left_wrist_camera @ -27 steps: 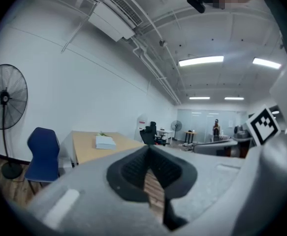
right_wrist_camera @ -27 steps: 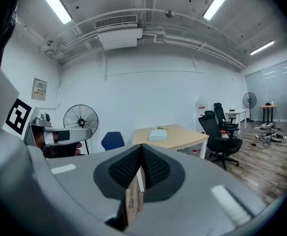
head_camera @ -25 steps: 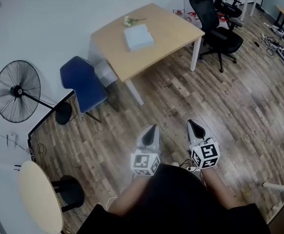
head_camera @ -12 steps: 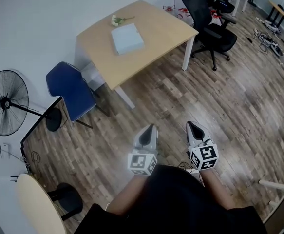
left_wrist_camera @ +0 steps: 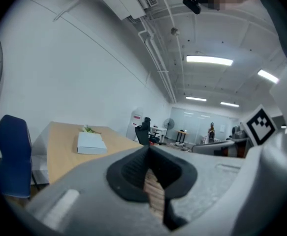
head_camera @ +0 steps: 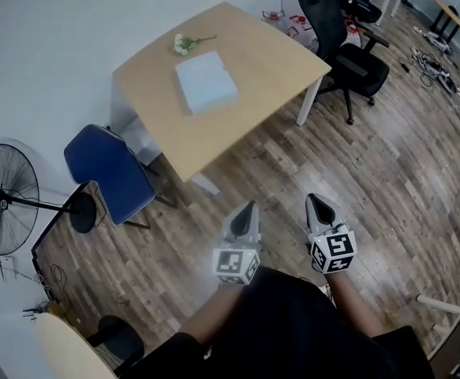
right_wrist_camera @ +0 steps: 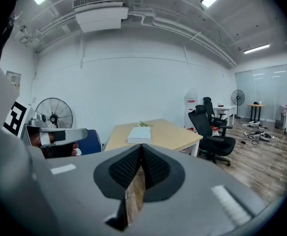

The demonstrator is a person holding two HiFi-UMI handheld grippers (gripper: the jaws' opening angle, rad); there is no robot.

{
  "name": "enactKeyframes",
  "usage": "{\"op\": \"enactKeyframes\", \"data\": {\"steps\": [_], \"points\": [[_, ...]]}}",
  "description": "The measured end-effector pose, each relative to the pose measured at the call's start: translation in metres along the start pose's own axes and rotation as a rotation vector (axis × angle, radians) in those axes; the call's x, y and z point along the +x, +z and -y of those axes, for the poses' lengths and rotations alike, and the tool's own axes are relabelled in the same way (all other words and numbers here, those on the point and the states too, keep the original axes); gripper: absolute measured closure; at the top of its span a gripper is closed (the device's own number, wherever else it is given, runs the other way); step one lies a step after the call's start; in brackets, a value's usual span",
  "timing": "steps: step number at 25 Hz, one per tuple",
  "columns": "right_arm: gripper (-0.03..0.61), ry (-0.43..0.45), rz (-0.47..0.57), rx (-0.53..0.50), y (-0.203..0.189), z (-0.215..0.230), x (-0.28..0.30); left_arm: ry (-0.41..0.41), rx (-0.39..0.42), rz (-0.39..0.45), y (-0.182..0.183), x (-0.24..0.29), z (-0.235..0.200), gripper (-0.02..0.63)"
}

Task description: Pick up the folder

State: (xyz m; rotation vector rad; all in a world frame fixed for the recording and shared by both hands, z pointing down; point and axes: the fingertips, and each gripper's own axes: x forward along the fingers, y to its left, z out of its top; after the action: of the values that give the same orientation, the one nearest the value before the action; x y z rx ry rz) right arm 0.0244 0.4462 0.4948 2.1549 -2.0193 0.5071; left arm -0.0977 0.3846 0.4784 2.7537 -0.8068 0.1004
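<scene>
Table (head_camera: 277,54) has drawn nearer as I walk in; folder (head_camera: 206,81) lies flat on it, well ahead of my left gripper (head_camera: 248,208) and right gripper (head_camera: 316,200), both closed on nothing, so no reach yet.

A pale wooden table (head_camera: 269,61) on white legs stands on the plank floor (head_camera: 387,180). A flat white folder (head_camera: 206,82) lies near the table's middle. A small flower sprig (head_camera: 184,43) lies just past it, toward the table's wall-side edge. On the floor, a blue chair (head_camera: 107,172) stands at one table corner and a black office chair (head_camera: 348,46) by the opposite side.
</scene>
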Motion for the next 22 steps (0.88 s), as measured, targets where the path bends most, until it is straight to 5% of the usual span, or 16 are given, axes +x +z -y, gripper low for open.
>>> {"op": "enactKeyframes", "data": {"steps": [11, 17, 22], "points": [[0.578, 0.016, 0.009, -0.038, 0.069, -0.008, 0.165, 0.020, -0.030, 0.006, 0.041, 0.096, -0.161, 0.614], [0.578, -0.089, -0.056, -0.073, 0.063, 0.001, 0.196, 0.043, -0.071, 0.016, 0.044, 0.115, -0.205, 0.614], [0.578, -0.051, -0.063, -0.068, 0.059, -0.002, 0.217, 0.085, -0.110, 0.033, 0.041, 0.115, -0.223, 0.614]]}}
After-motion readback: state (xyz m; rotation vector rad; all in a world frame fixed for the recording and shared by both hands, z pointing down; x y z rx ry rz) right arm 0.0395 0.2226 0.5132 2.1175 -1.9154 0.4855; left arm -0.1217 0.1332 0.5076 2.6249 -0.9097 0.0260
